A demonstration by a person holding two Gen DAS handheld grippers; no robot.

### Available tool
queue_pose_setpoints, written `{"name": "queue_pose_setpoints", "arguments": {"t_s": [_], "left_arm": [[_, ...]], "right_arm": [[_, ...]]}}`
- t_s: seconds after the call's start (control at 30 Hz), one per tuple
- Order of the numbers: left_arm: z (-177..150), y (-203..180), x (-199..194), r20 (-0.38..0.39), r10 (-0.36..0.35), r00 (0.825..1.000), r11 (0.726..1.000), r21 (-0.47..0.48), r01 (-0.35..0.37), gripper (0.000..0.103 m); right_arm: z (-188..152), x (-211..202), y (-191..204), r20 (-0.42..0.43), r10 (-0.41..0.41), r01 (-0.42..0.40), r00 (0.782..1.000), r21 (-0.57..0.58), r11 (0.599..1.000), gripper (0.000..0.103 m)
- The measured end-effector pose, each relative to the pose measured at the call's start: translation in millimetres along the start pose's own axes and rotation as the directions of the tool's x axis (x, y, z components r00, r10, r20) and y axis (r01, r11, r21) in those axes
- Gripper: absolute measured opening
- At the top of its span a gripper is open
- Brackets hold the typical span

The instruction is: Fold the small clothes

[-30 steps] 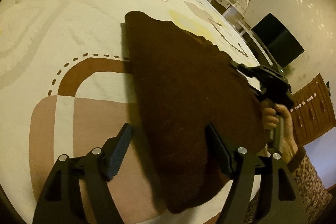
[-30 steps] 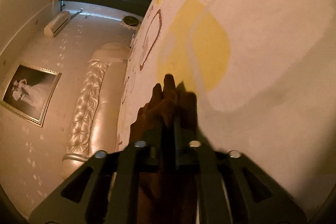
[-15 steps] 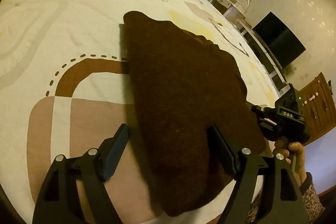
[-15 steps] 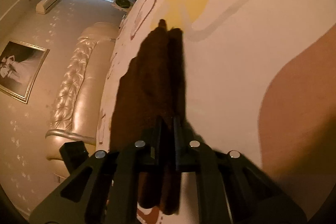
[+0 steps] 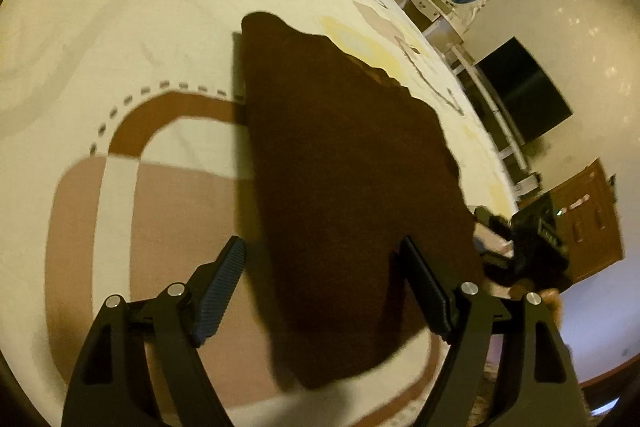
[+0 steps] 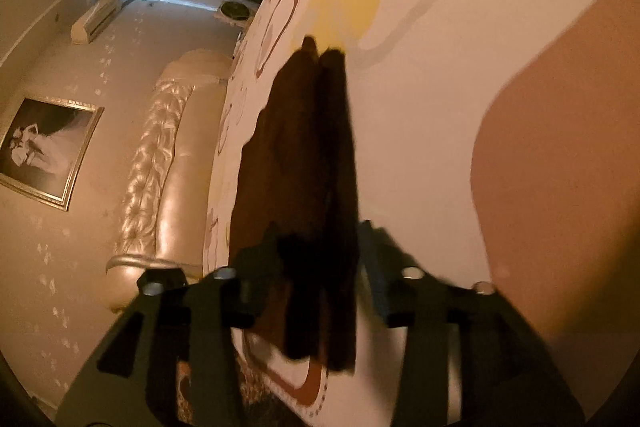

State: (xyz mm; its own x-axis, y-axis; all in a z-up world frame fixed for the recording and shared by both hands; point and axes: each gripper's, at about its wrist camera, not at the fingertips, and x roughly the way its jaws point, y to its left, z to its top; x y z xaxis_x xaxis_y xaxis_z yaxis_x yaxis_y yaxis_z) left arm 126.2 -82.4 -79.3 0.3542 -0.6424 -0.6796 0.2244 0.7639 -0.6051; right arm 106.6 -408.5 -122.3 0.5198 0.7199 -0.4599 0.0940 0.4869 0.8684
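Two grippers are working over one dark brown garment (image 5: pixel 344 187), which is lying flat on the patterned bed cover (image 5: pixel 120 27), folded into a long, tapering shape. In the left wrist view its long axis is running away from the left gripper (image 5: pixel 324 287), from a broad near end by the bed edge to a narrow far tip. The left gripper is hovering with its fingers (image 5: pixel 220 283) standing well apart, one over the bare cover beside the garment's left edge and the other over its right part; neither pad is pressing on cloth. In the right wrist view the garment's near end (image 6: pixel 316 247) is lying between the fingers of the right gripper (image 6: pixel 320 259), whose jaws have just been opening; a gap is showing on each side, so the pads are no longer clamping the cloth. That view is blurred, so contact on the left pad cannot be ruled out. The right gripper is the nearer one to the end edge; judged from this layout, the next fold is turning on lifting that near end and carrying it along the long axis toward the far tip.
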Motion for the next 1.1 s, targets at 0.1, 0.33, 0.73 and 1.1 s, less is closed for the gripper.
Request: {"name": "queue_pose_setpoints", "arguments": {"t_s": [0.1,0.33,0.73,1.1], "left_arm": [[-6,3,0,-0.031,-0.103,0.994,0.993,-0.060,0.101,0.078],[-15,-7,6,-0.035,-0.007,0.999,0.999,-0.048,0.005,0.039],[-30,-41,-9,-0.018,0.093,0.995,0.995,0.025,-0.093,0.028],[-38,-31,-5,-0.023,0.110,0.994,0.993,0.032,-0.109,0.029]], "right_arm": [[-13,5,8,-0.057,0.001,-0.002,0.998,-0.027,1.000,0.058],[-33,38,22,-0.126,-0.054,0.045,0.991,-0.076,0.996,0.023],[-42,15,29,-0.092,-0.039,0.029,0.995,-0.107,0.994,0.017],[-47,15,10,-0.100,-0.040,0.033,0.994,-0.074,0.997,0.017]]}}
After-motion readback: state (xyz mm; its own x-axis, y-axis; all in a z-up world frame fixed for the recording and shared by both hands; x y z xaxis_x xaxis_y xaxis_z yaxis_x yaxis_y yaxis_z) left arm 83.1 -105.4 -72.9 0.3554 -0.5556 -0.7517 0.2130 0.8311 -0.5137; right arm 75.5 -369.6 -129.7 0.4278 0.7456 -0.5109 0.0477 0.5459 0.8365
